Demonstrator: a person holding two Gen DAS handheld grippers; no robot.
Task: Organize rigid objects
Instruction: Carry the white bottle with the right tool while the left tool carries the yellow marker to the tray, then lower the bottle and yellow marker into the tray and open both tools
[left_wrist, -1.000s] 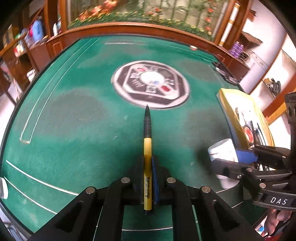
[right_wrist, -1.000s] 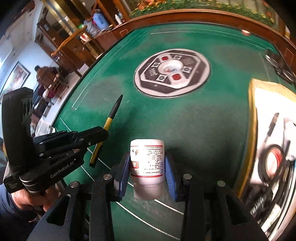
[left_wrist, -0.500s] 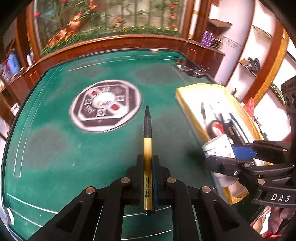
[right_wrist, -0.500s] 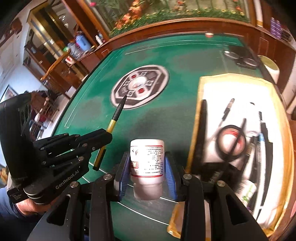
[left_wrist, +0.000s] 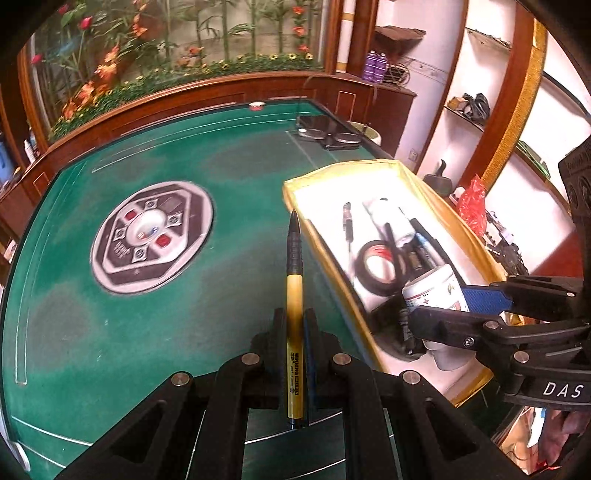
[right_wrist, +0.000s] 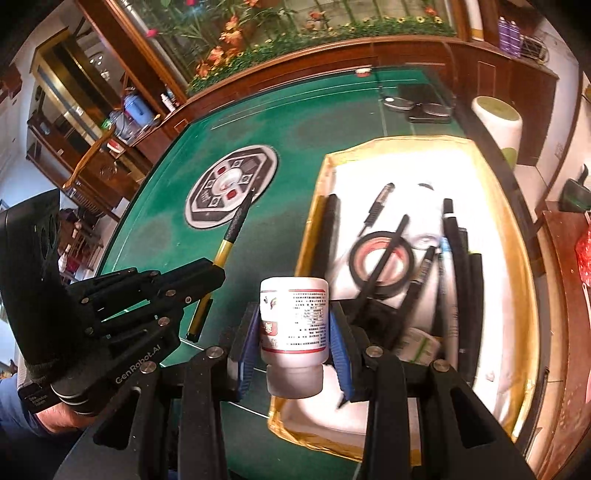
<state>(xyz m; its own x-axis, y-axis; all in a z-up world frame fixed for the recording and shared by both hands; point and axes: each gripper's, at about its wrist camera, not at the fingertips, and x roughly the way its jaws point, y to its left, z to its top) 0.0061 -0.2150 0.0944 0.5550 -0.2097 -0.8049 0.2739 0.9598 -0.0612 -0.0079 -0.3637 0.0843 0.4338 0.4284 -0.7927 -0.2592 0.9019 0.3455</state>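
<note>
On the left, 1 left gripper (left_wrist: 295, 325) clamps 1 pen (left_wrist: 294, 295), its jaws narrowed tight on the yellow barrel. The pen's long axis runs along the fingers, black grip and tip pointing far, out over the table (left_wrist: 110, 325) toward the near-left corner of the tray (left_wrist: 424, 181). The pen is off the table, its tip just short of the tray's yellow rim.

The table is a green felt top with white lines, 1 round grey and black emblem (left_wrist: 151, 236) in its middle and a dark wood rail around it. Behind it runs a bed of orange flowers and greenery (left_wrist: 147, 70); shelves and white walls stand on the right.

Further right, 1 right gripper (right_wrist: 293, 332) holds 1 white bottle (right_wrist: 293, 314) between its blue pads, jaws partly closed on the label. The bottle lies along the fingers, cap toward the camera, base pointing far, hanging over the near-left edge of the tray.

The tray is 1 yellow-rimmed box with a white floor. In it lie 1 roll of black tape (right_wrist: 382, 266), several dark pens and sticks I cannot count through the blur, and 1 white bottle (left_wrist: 391, 218) on its side. At the far end of the table sits 1 dark flat thing (right_wrist: 421, 101), too small to identify.
</note>
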